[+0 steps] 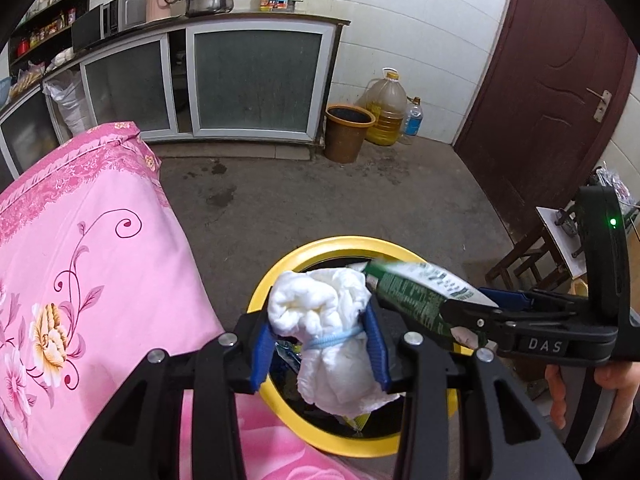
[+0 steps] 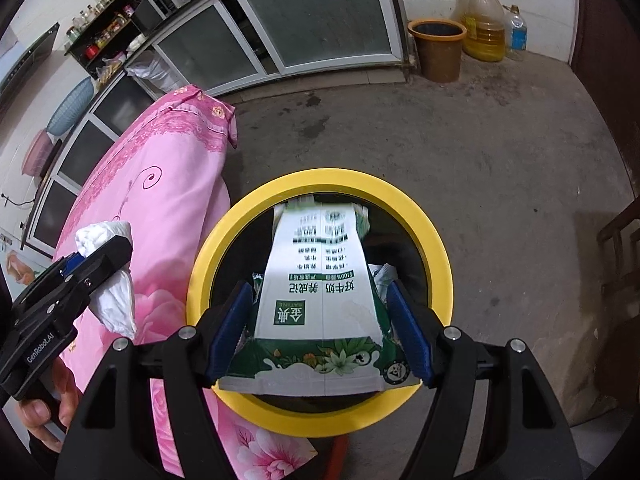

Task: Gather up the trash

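**Two Pieces of Trash Held Over the Bin**

While both grippers hung above the yellow-rimmed bin (image 2: 320, 424), each was clamped on a piece of trash. The left gripper (image 1: 320, 344) had its blue pads (image 1: 262, 354) pressed against a crumpled white wad (image 1: 320, 312), bound round the middle by a pale blue band. In the left wrist view the wad sat over the near side of the bin's rim (image 1: 280, 276), just beside the pink floral cloth (image 1: 100, 260). The right gripper (image 2: 320, 332) gripped a green-and-white milk carton (image 2: 320, 280) by its sides, the carton pointing down into the bin's dark mouth, where a few wrappers lay. In the left wrist view the carton (image 1: 412, 292) nearly touched the wad. A hand (image 2: 44, 404) held the left gripper's grip, and fingers (image 1: 560, 396) wrapped the right one's. Farther off, a brown bucket (image 1: 346, 132) stood on the concrete floor (image 1: 360, 200) by an oil jug (image 1: 386, 108), near the cabinet (image 1: 256, 80).
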The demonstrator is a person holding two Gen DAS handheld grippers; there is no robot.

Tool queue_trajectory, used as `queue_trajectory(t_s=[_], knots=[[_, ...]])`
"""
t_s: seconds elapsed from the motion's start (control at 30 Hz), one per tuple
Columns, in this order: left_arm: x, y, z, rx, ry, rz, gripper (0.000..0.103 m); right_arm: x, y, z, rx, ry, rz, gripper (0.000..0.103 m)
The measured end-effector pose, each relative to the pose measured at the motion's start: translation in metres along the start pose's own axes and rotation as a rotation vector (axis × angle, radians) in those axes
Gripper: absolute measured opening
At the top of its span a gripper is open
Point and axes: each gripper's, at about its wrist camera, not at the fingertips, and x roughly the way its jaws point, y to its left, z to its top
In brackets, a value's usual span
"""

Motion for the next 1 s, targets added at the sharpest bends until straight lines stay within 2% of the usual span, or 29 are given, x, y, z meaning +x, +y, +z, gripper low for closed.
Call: queue_trajectory(t_s=[0.07, 0.1, 0.17, 0.23, 0.27, 0.37, 0.43, 0.6, 0.67, 0.8, 0.9, 1.0], knots=[[0.0, 0.001, 0.001, -0.015, -0.003, 0.001, 0.041, 0.002, -0.003, 0.004, 0.003, 0.002, -0.004, 0.069], [-0.001, 0.001, 0.001, -0.018, -0.008, 0.0, 0.047, 0.003, -0.004, 0.005, 0.01, 0.0, -0.003, 0.076], [-0.005, 0.001, 0.001, -0.014, -0.027, 0.015, 0.06, 0.002, -0.009, 0.007, 0.031, -0.005, -0.013, 0.076], [-0.01, 0.003, 0.001, -0.026, -0.055, 0.026, 0.088, 0.001, -0.012, 0.007, 0.043, -0.009, -0.015, 0.076], [-0.014, 0.005, 0.0, -0.04, -0.073, 0.026, 0.091, -0.001, -0.013, 0.006, 0.052, -0.013, -0.015, 0.076], [-0.027, 0.009, -0.004, -0.048, -0.118, 0.035, 0.095, -0.012, -0.016, 0.002, 0.07, -0.044, -0.043, 0.077], [-0.039, 0.012, -0.008, -0.051, -0.16, 0.054, 0.095, -0.025, -0.016, -0.005, 0.078, -0.093, -0.068, 0.083], [-0.086, 0.037, -0.032, -0.124, -0.287, 0.046, 0.095, -0.056, -0.005, -0.022, 0.055, -0.257, -0.148, 0.093], [-0.109, 0.052, -0.047, -0.159, -0.335, 0.059, 0.095, -0.071, 0.006, -0.036, 0.049, -0.356, -0.184, 0.095], [-0.161, 0.077, -0.077, -0.193, -0.448, 0.168, 0.095, -0.089, 0.029, -0.06, 0.006, -0.486, -0.198, 0.095], [-0.204, 0.087, -0.102, -0.193, -0.53, 0.26, 0.095, -0.107, 0.06, -0.091, -0.058, -0.638, -0.223, 0.095], [-0.247, 0.096, -0.133, -0.197, -0.616, 0.332, 0.095, -0.122, 0.091, -0.121, -0.137, -0.743, -0.23, 0.095]])
